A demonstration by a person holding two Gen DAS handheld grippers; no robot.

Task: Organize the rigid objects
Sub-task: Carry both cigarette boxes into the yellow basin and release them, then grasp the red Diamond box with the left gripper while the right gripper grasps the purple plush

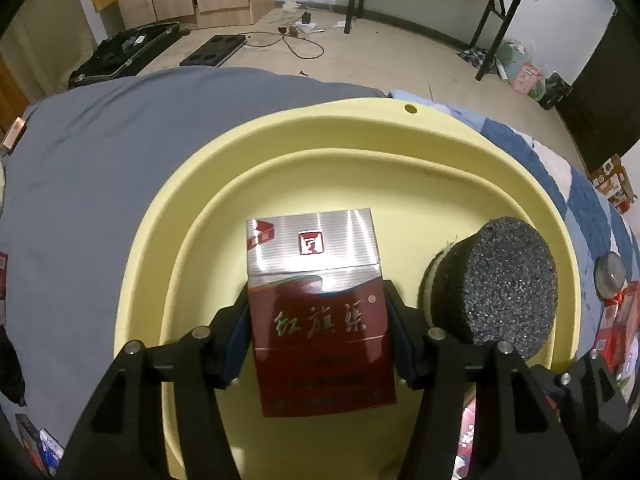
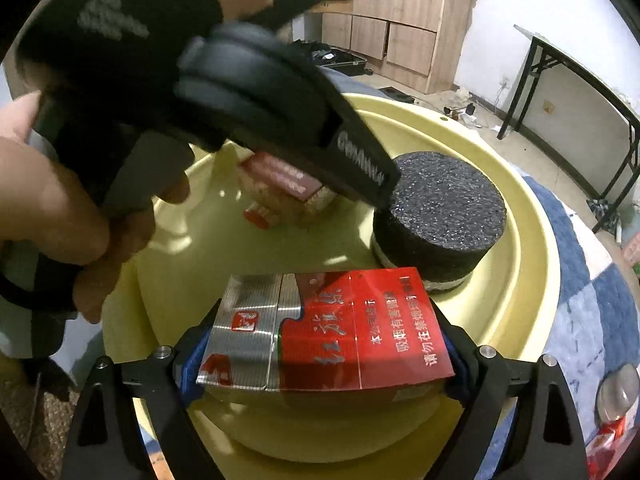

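Left wrist: glossy rectangular pack [image 1: 320, 312] gripped.

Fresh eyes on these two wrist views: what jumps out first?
Each gripper is shut on a red-and-silver cigarette pack: the left gripper holds one upright, the right gripper holds another sideways, both over the pale yellow plastic basin. A black round foam puck already sits in the basin's right side.

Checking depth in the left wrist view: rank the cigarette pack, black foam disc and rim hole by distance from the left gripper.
1. Cigarette pack, clamped between the jaws of the left gripper.
2. Foam disc, just right, inside the basin.
3. Rim hole, on the far rim.
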